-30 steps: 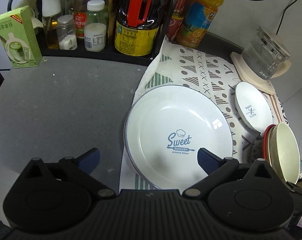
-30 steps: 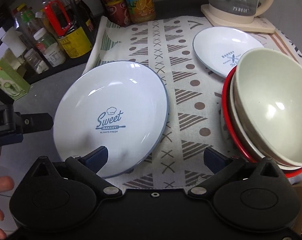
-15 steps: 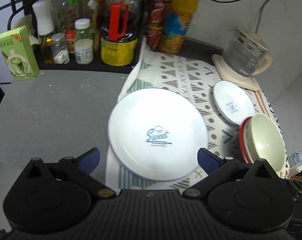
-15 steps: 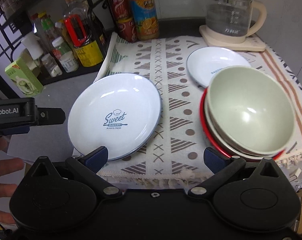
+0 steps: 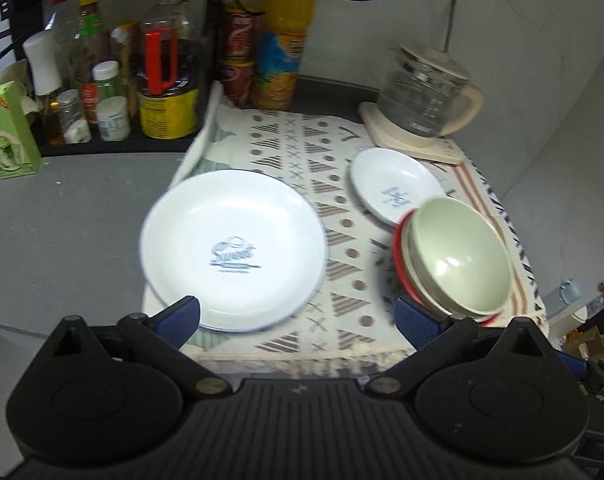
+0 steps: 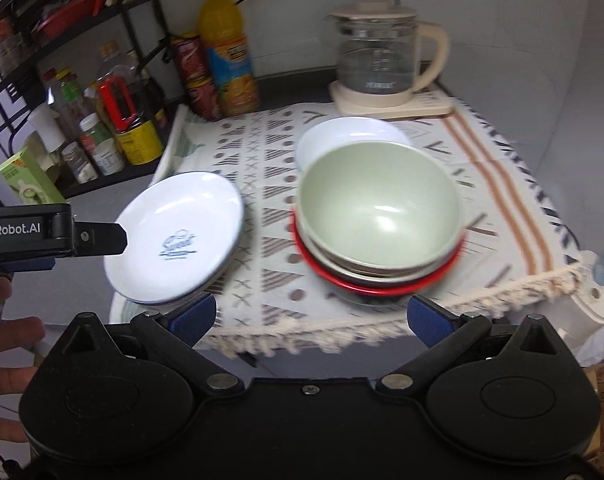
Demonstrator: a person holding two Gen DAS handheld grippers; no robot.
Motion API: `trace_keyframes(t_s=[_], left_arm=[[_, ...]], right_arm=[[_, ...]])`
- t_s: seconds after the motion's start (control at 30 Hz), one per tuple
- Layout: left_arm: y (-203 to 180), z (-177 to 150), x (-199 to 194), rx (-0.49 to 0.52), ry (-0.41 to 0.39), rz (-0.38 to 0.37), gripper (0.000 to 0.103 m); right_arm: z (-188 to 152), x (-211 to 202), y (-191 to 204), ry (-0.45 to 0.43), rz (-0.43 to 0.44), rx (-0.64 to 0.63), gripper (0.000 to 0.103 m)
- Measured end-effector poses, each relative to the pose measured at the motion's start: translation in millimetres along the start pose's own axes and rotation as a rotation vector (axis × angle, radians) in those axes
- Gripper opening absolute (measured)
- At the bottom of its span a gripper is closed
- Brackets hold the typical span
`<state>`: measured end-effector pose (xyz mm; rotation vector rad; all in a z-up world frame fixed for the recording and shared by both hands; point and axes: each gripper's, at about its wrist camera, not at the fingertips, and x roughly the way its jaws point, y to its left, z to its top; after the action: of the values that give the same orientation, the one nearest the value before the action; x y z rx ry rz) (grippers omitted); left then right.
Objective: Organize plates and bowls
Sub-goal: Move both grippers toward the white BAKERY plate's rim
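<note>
Left wrist view: left gripper (image 5: 296,312) and right gripper (image 6: 310,318) both spread wide, empty, off the cloth's near edge. Large white "Sweet Bakery" plate (image 5: 234,250) lies left, small white plate (image 5: 395,190) behind stacked green bowl (image 6: 379,210). Likely between steps; next: grab a plate rim.

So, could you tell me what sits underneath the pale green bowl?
The green bowl nests in a cream bowl, over a red dish; only their rims show, the rest is covered.

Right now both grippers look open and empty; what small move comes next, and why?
Probably ease the right gripper forward toward the near rim of the pale green bowl atop the red-rimmed stack. It sits centred between the open fingers, while the left gripper faces the large white "Sweet" plate.
</note>
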<state>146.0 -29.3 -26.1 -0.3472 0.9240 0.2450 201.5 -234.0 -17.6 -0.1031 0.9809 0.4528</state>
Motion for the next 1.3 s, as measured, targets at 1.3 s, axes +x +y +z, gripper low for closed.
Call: trace_keyframes(t_s=[1.3], left_arm=[[-97.3,119.7,101.4,0.116,0.035,-0.101,0.103]], right_arm=[[83.1,29.3,-116.2,-0.038,-0.102,0.292,0.103]])
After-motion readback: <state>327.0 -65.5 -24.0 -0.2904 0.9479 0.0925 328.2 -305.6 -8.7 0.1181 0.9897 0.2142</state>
